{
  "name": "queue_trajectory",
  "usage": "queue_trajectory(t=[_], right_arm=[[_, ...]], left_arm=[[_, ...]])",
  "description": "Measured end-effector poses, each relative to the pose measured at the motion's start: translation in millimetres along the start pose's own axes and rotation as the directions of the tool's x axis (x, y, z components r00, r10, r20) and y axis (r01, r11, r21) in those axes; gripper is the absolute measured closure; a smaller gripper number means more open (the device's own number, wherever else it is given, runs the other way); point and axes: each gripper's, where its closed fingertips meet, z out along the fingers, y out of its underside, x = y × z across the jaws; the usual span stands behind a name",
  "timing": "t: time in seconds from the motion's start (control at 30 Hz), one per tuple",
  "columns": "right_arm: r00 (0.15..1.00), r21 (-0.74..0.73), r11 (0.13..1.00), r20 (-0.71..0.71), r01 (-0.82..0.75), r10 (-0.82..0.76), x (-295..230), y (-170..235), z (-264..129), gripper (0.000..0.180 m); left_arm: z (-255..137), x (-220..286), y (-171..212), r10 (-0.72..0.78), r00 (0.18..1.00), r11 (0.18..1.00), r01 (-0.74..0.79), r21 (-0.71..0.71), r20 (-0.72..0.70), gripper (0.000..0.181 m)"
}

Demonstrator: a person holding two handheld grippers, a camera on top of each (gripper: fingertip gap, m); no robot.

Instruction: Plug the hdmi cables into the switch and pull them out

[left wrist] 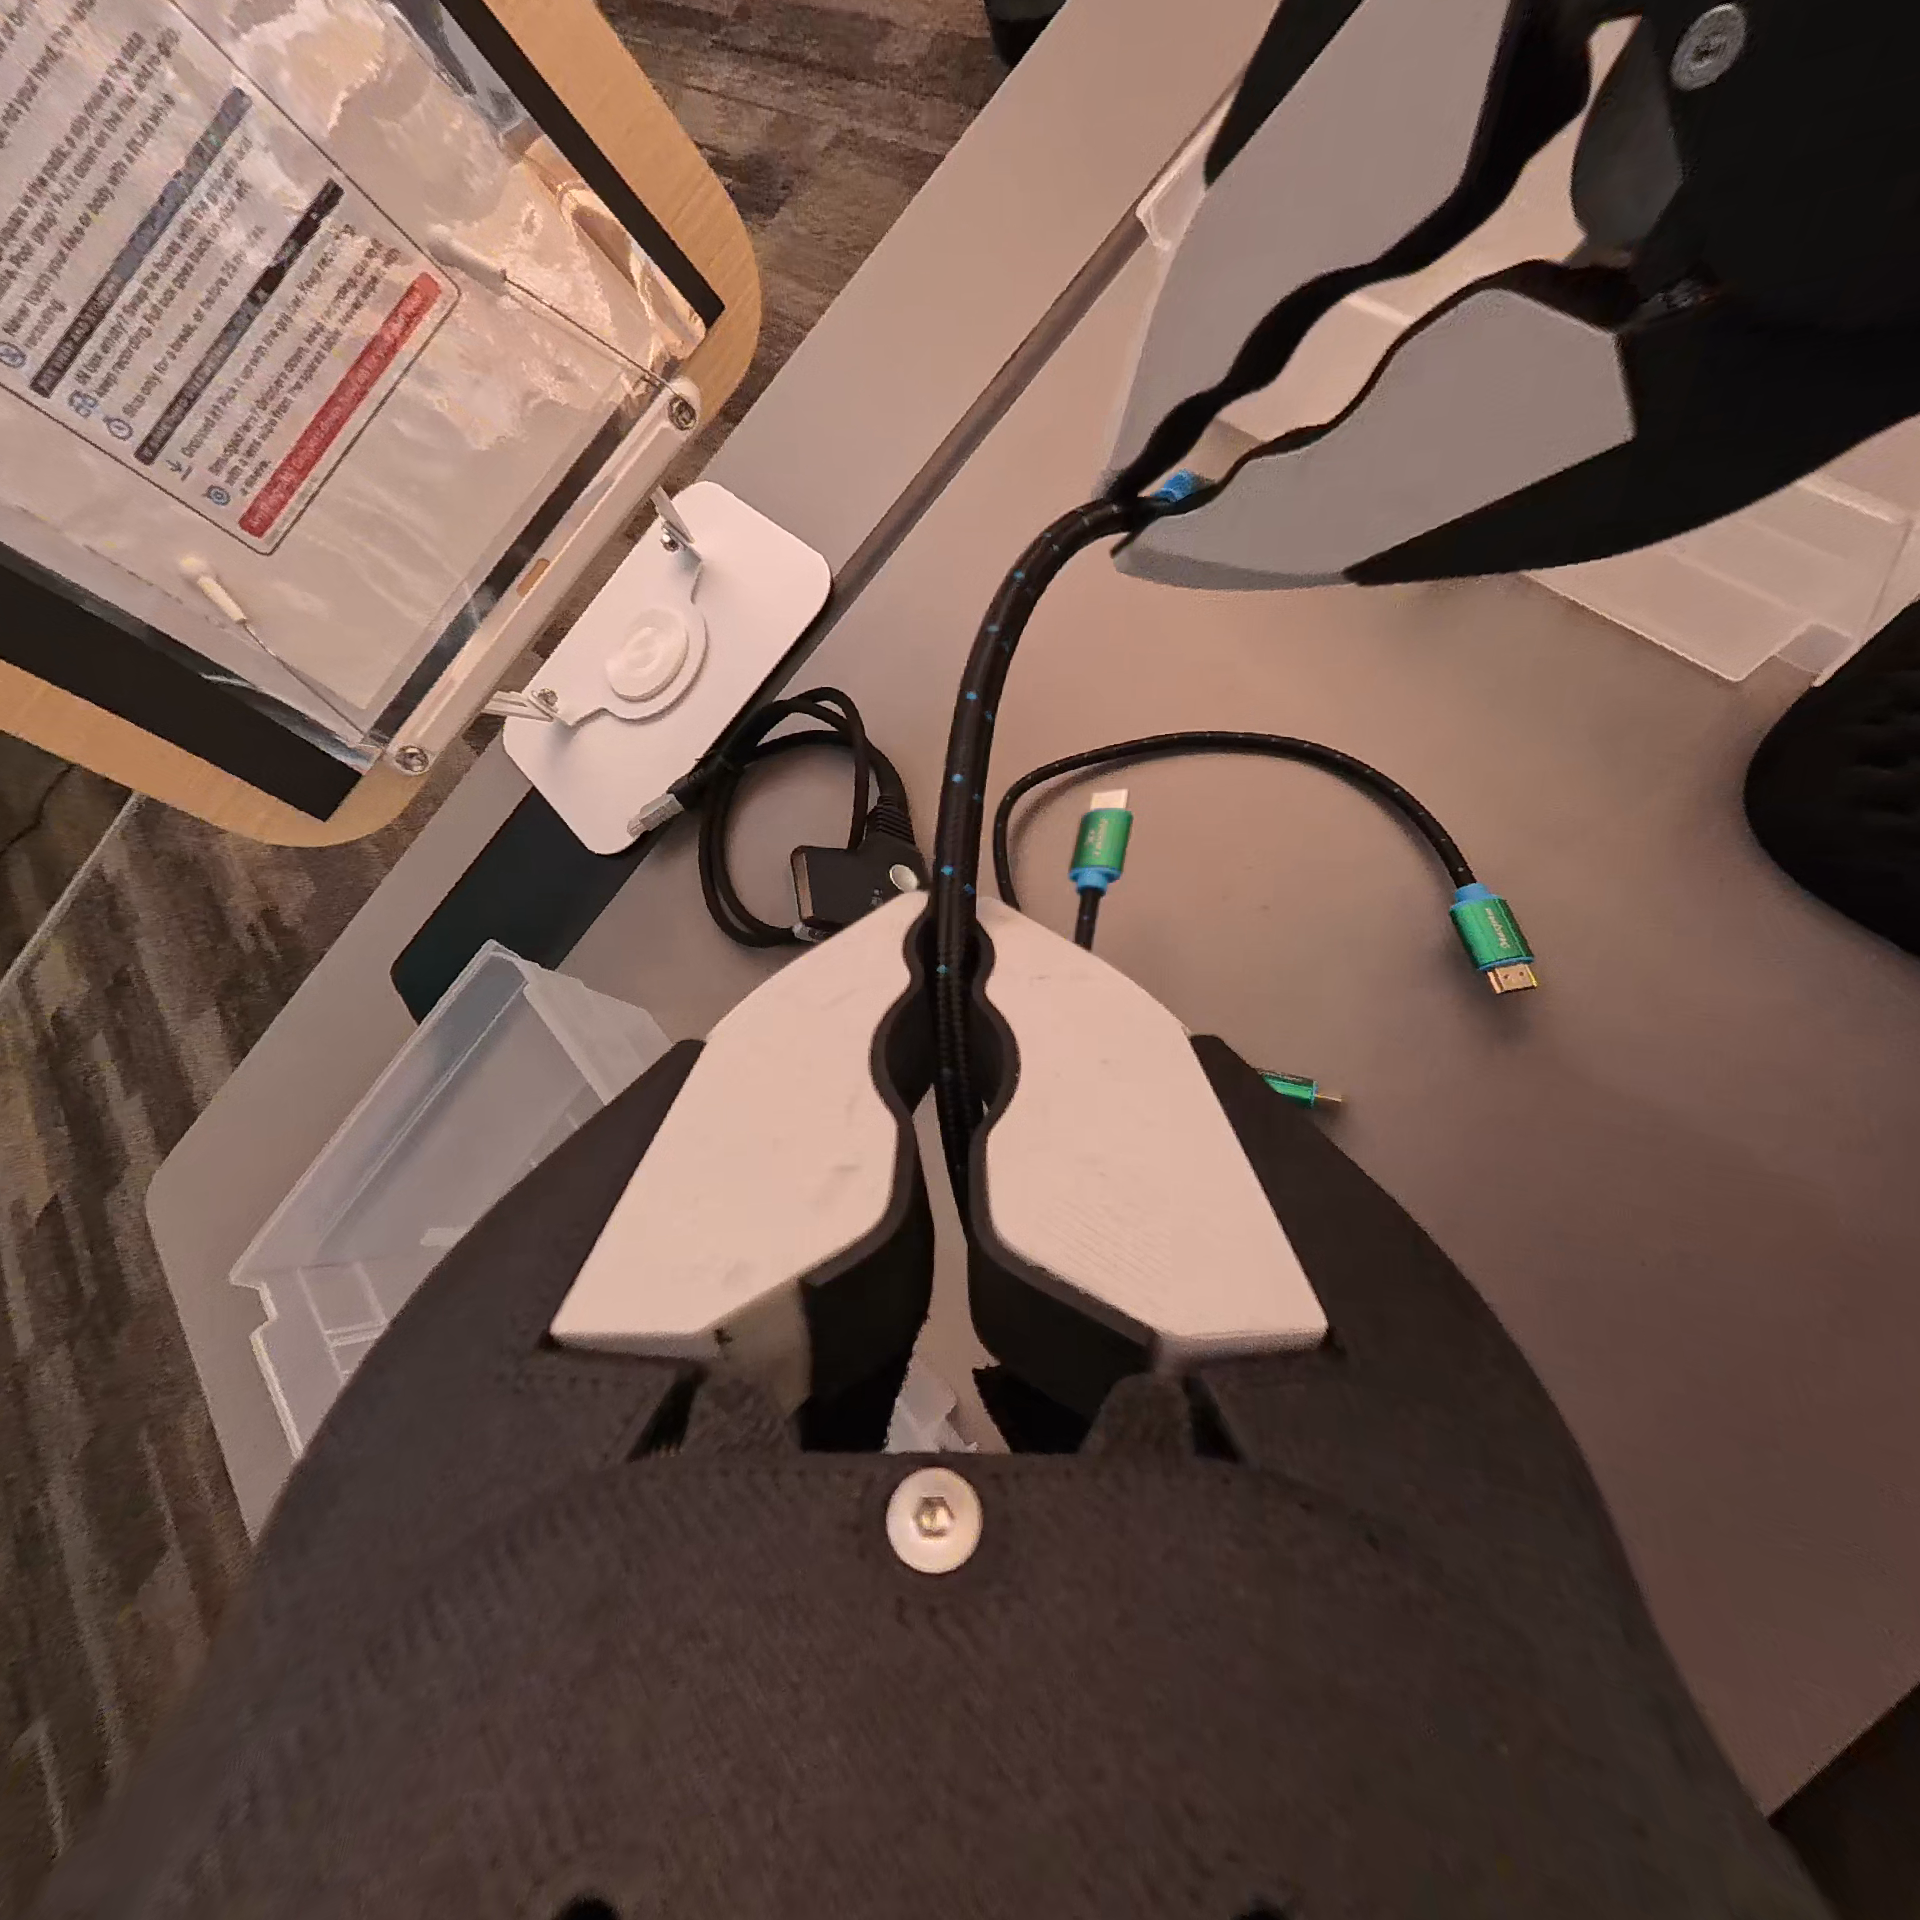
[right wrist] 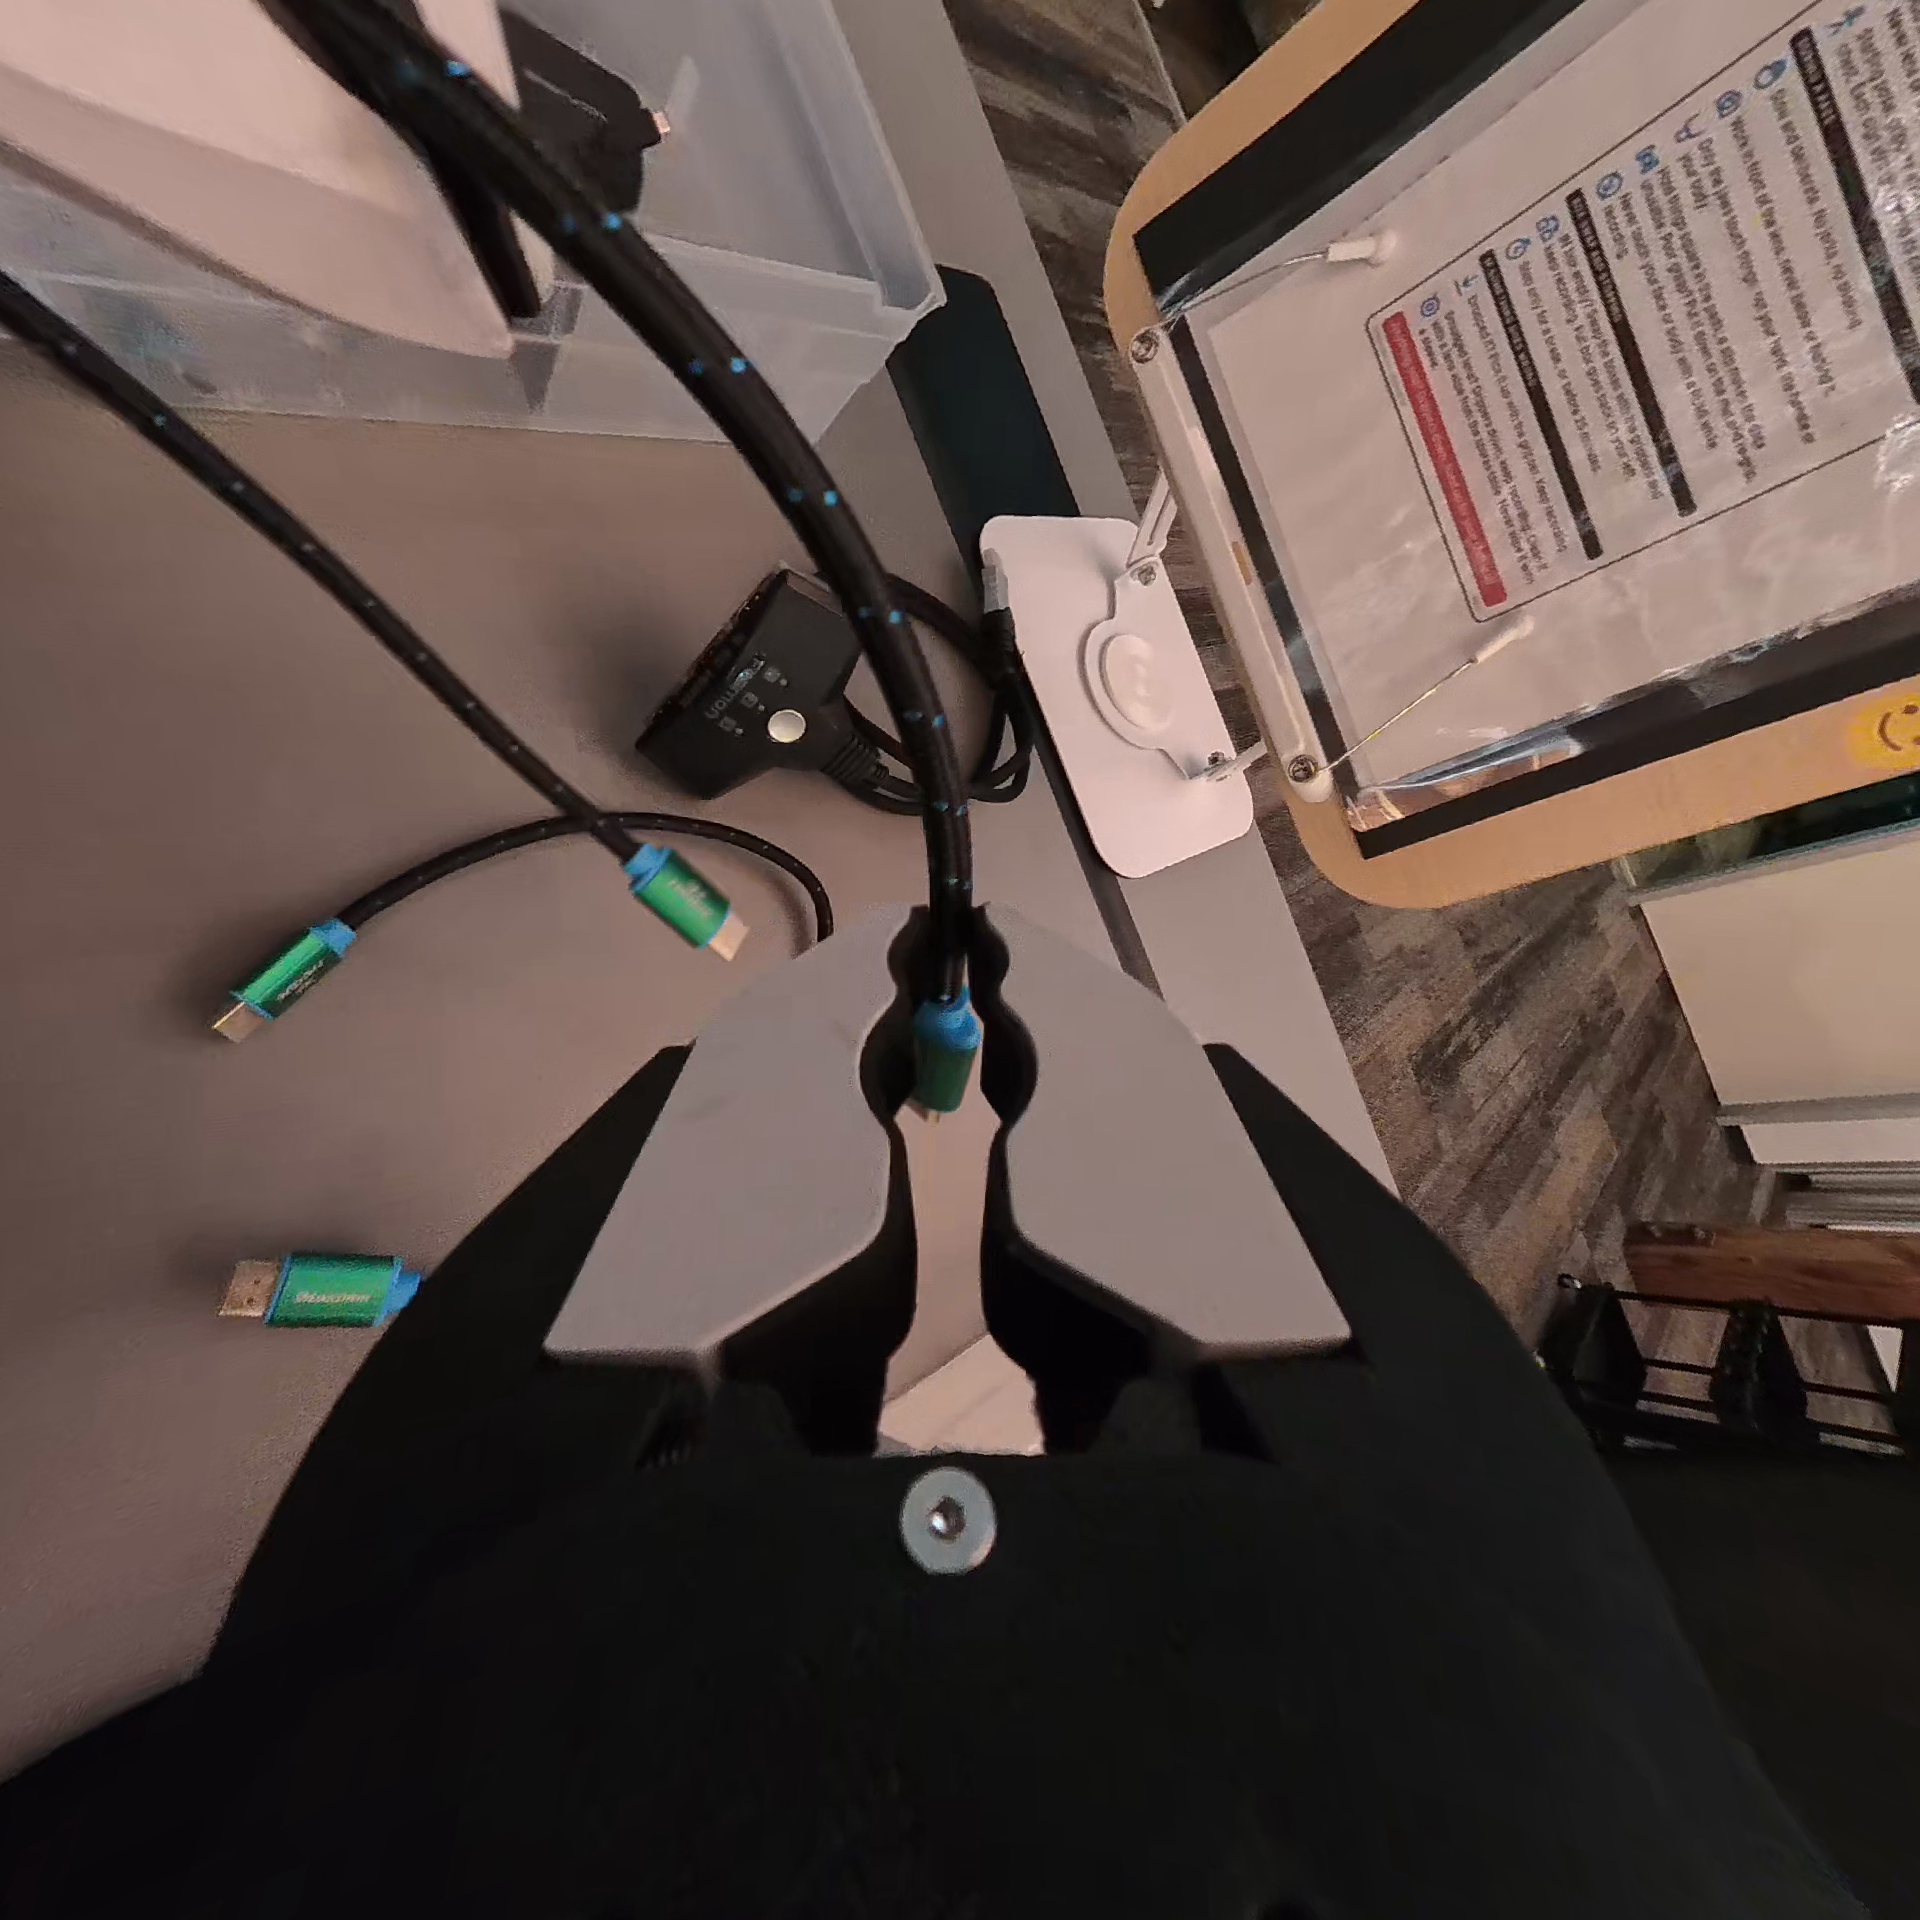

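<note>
My left gripper (left wrist: 951, 914) is shut on a black braided HDMI cable (left wrist: 971, 717) with blue flecks, held above the grey table (left wrist: 1351, 1351). The cable arcs up to my right gripper (left wrist: 1143, 509). In the right wrist view my right gripper (right wrist: 945, 920) is shut on the same cable (right wrist: 831, 499) just behind its green plug (right wrist: 943, 1060), which sits between the fingers and points back toward the camera. The black switch (right wrist: 758, 691) lies on the table beyond, also partly hidden behind my left fingertips (left wrist: 847, 878). Three more green plugs (right wrist: 686, 904) (right wrist: 286, 982) (right wrist: 322, 1288) lie loose on the table.
A clear plastic bin (right wrist: 790, 260) sits at the table's edge, also seen in the left wrist view (left wrist: 436, 1122). A white stand base (right wrist: 1132, 696) holds an acrylic sign (right wrist: 1558, 416) beside the switch. A coiled thin black lead (left wrist: 758, 810) lies by the switch. A wooden side table (left wrist: 686, 260) stands beyond.
</note>
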Motion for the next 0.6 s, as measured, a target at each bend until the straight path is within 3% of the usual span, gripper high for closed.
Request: queue_trajectory(t=[0.1,0.17,0.2,0.33,0.43,0.57,0.6], right_arm=[[0.999,0.066,0.998,-0.033,0.003,-0.001,8.2,-8.2,-2.6,0.172],[0.998,0.131,0.991,-0.063,0.026,-0.018,14.6,-15.8,-7.2,0.172],[0.996,0.161,0.986,-0.085,0.036,-0.022,19.0,-18.7,-9.6,0.172],[0.991,0.343,0.939,-0.133,0.017,0.031,35.2,-33.5,-22.8,0.172],[0.992,0.501,0.865,-0.089,-0.029,0.085,40.0,-44.3,-37.2,0.172],[0.983,0.666,0.723,0.116,-0.184,0.144,35.5,-58.6,-60.2,0.172],[0.971,0.695,0.679,0.185,-0.237,0.149,33.3,-62.6,-67.3,0.172]], left_arm=[[-8.6,6.4,-8.4,0.015,1.0,0.998,-0.016,0.059,0.016,0.173],[-21.7,5.8,-21.2,0.0,0.999,0.989,-0.008,0.148,0.051,0.135],[-29.2,5.5,-25.5,-0.015,0.999,0.983,0.005,0.184,0.052,0.125],[-63.0,-1.4,-29.9,-0.082,0.996,0.946,0.087,0.311,-0.03,0.104],[-98.8,-32.6,-26.7,-0.197,0.98,0.885,0.168,0.433,0.021,0.11],[-149.8,-67.4,-20.3,-0.368,0.93,0.719,0.268,0.641,0.023,0.136],[-158.3,-70.1,-20.2,-0.374,0.927,0.681,0.28,0.677,-0.008,0.135]])
